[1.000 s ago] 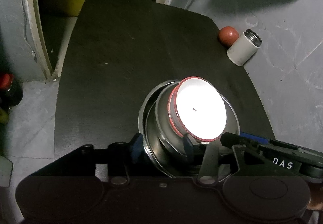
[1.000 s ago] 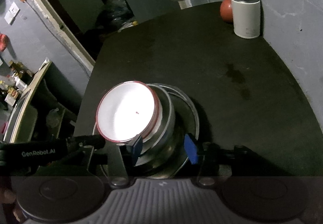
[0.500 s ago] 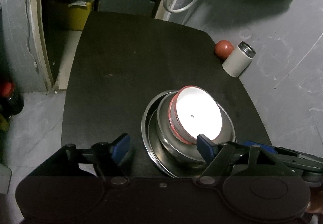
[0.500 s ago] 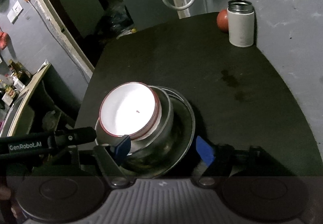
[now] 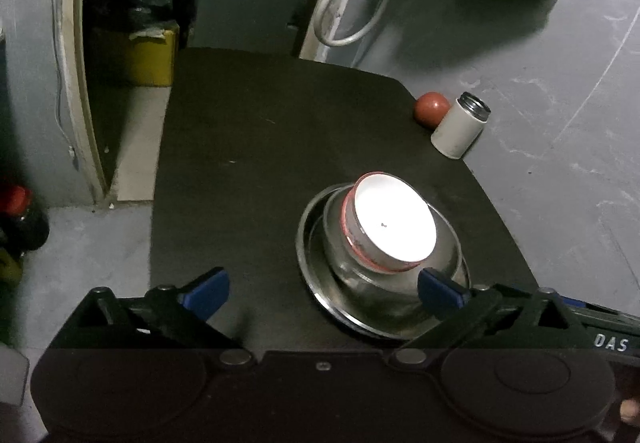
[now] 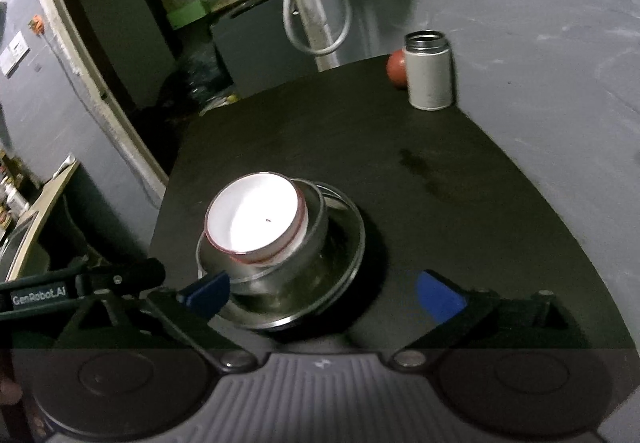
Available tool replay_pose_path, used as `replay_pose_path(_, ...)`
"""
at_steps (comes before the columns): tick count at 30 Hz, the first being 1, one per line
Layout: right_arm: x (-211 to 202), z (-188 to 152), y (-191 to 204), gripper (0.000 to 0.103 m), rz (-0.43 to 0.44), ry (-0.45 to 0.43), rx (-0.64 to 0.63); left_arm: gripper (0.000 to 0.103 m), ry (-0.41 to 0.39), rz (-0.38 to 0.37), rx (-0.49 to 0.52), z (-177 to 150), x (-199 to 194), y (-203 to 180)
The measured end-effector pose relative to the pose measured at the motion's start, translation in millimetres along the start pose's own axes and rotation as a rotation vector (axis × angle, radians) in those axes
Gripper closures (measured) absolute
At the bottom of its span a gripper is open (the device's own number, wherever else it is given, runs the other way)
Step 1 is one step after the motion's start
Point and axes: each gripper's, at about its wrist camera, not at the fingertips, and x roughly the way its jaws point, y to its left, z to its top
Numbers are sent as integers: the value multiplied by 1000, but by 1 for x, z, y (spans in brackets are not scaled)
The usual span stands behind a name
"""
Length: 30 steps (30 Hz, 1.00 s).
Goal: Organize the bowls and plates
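A white bowl with a red rim (image 5: 394,225) (image 6: 254,221) sits nested in a steel bowl (image 5: 352,267) (image 6: 308,243), which rests on a steel plate (image 5: 320,295) (image 6: 348,263) on the dark table (image 5: 248,171) (image 6: 440,203). My left gripper (image 5: 322,293) is open, its blue pads wide apart just short of the stack's near-left side. My right gripper (image 6: 322,293) is open too, pulled back from the stack, with its left pad (image 6: 206,291) overlapping the plate's near rim in the picture. Neither holds anything.
A white steel-rimmed canister (image 5: 460,129) (image 6: 428,77) and a red ball (image 5: 430,111) (image 6: 396,69) stand at the table's far right corner. A grey wall (image 6: 560,63) runs along the right. A doorway, a white hose (image 5: 348,19) and a yellow bin (image 5: 132,55) lie beyond the far edge.
Both grippers have opened wide, let go of the stacked bowls and plate, and drawn back and upward. The stack stays in place on the table.
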Motion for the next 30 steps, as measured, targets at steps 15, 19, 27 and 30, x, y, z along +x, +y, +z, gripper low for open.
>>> replay_pose_path(15,-57,-49,21,0,-56,-99,18,1,-28,-9,54,-41,-50,14)
replay_pose_path(19,-67,-60,24,0,-71,-110,19,1,-40,-10,82,-52,-63,11)
replay_pose_path(27,-82,-85,28,0,-101,-118,16,1,-72,5,123,-77,-79,12)
replay_pose_path(30,-87,-94,29,0,-110,-119,9,1,-83,0,127,-86,-86,15)
